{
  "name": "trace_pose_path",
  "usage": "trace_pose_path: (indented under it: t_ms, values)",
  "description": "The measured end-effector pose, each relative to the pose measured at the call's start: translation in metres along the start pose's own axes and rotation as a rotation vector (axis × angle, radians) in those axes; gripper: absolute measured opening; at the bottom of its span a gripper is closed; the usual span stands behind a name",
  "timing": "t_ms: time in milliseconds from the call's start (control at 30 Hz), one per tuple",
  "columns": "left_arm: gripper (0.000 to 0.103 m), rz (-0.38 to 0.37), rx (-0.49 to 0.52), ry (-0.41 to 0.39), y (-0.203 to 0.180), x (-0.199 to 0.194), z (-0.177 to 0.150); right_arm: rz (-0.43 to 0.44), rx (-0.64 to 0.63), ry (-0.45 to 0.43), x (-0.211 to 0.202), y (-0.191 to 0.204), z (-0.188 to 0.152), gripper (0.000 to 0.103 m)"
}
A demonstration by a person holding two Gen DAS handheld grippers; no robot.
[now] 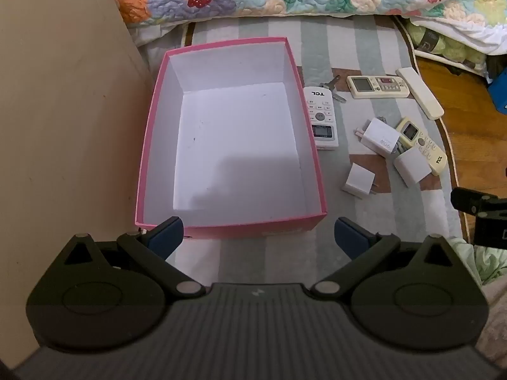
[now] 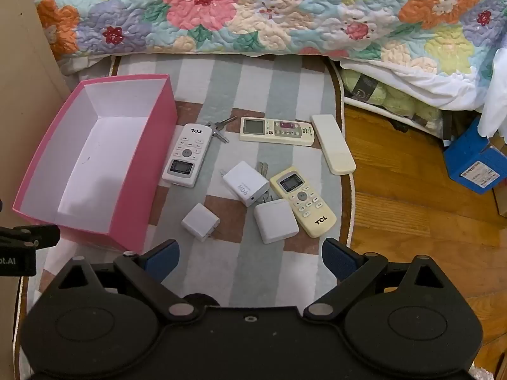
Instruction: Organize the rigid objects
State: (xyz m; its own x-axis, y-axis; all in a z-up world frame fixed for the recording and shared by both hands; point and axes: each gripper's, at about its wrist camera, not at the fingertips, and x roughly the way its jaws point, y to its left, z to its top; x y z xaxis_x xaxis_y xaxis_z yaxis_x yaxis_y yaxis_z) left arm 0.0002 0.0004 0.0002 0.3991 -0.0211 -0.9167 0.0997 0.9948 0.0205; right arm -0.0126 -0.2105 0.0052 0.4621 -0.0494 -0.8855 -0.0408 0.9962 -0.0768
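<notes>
On the striped rug (image 2: 253,72) beside a floral quilt (image 2: 253,9), an open pink box (image 2: 158,158) with a white inside sits at the rug's left edge, nothing in it. Just right of the box lies a white TCL remote (image 2: 187,155), a bunch of keys (image 2: 218,129) touching its far end. Toward the rug's right edge rest a cream remote with a display (image 2: 275,131) and a plain cream remote (image 2: 332,144); nearer, a yellowed TCL remote (image 2: 304,201). Three white chargers sit mid-rug — a 90W charger (image 2: 244,183), a square charger (image 2: 275,220) against the yellowed remote, and a small charger (image 2: 200,221). The left gripper (image 1: 258,237) hangs over the box's near wall, the right gripper (image 2: 250,258) over the rug's near part — both spread wide, holding nothing.
</notes>
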Motion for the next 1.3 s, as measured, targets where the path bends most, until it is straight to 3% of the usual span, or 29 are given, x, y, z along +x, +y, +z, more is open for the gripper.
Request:
trace_pose_path:
  t_ms: [1300]
  values:
    - [0.103, 0.035, -0.003, -0.045, -0.004, -0.006, -0.003, -0.003, 0.002, 0.002, 0.001, 0.0, -0.003, 0.098]
